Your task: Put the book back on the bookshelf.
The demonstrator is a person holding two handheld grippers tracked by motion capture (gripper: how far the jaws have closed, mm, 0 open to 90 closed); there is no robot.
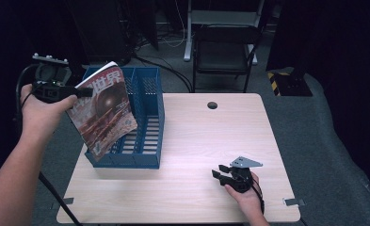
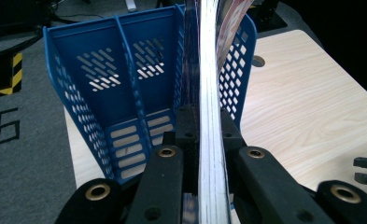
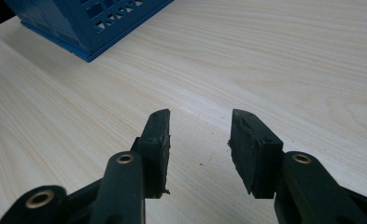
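A magazine [image 1: 105, 110] with a reddish cover and white characters hangs tilted over the left side of a blue slotted file rack [image 1: 145, 117]. My left gripper [image 1: 81, 92] is shut on the magazine's upper left edge. In the left gripper view the magazine's page edges [image 2: 209, 93] run upright between the two black jaws, with the blue file rack [image 2: 120, 93] behind them. My right gripper [image 1: 219, 171] rests low on the table near the front right, open, with nothing between its fingers. In the right gripper view the right gripper [image 3: 200, 130] stands over bare wood.
The light wooden table [image 1: 206, 141] has a round cable hole [image 1: 212, 105] at the back. A dark folding chair [image 1: 225, 52] stands behind the table. A corner of the file rack [image 3: 92, 23] lies far off to the upper left in the right gripper view.
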